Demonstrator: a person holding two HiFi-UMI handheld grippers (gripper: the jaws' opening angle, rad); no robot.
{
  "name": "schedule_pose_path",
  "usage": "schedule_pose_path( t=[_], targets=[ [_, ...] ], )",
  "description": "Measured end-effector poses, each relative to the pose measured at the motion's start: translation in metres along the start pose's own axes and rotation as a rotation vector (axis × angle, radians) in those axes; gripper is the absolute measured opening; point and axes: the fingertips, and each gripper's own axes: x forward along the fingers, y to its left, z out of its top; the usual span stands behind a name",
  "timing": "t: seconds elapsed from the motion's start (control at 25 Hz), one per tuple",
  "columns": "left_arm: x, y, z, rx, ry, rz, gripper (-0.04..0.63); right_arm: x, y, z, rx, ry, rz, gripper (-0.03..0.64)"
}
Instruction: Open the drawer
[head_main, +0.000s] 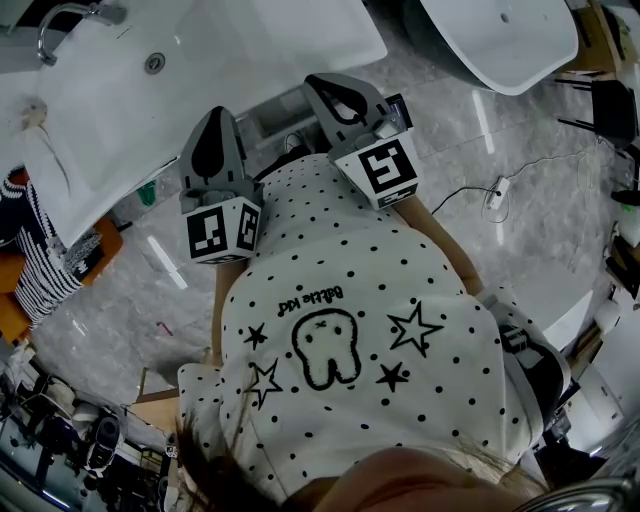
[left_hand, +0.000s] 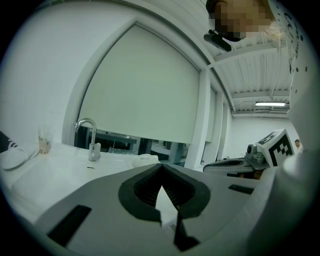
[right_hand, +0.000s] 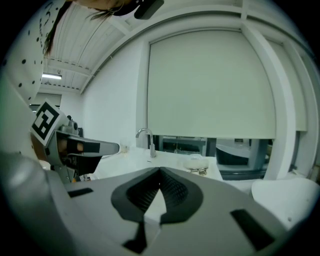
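**Jaws shut, drawer out of sight under the wash counter**

A person in a dotted shirt (head_main: 340, 300) holds the left gripper (head_main: 215, 115) and the right gripper (head_main: 322, 82) in front of the chest, short of the white counter (head_main: 250, 40). Each pair of jaws is pressed together on nothing. No drawer shows in any view. It probably sits under the counter's near edge, which the head view sees only from above. On that reading it should be a stiff, fairly heavy box on runners with a smooth front. It is best taken by a handle or the top lip and drawn straight out, once the jaws are spread.

The left gripper view alone shows a tumbler (left_hand: 44, 144) at the counter's far left, with the faucet (left_hand: 90, 137) before a blind-covered window (left_hand: 145, 90). The right gripper view alone shows a small white dish (right_hand: 196, 162) to the right of the faucet. Only the head view shows the grey marble floor (head_main: 480, 150) and a cable (head_main: 497, 193) lying across it.
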Motion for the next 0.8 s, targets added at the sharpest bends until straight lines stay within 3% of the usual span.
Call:
schedule_pose_path(
  t=[0.8],
  targets=[
    [0.0,0.001,-0.0008,-0.009,0.001,0.002,0.005,0.0,-0.0002,-0.0002,-0.002,0.005,0.0,0.014]
  ],
)
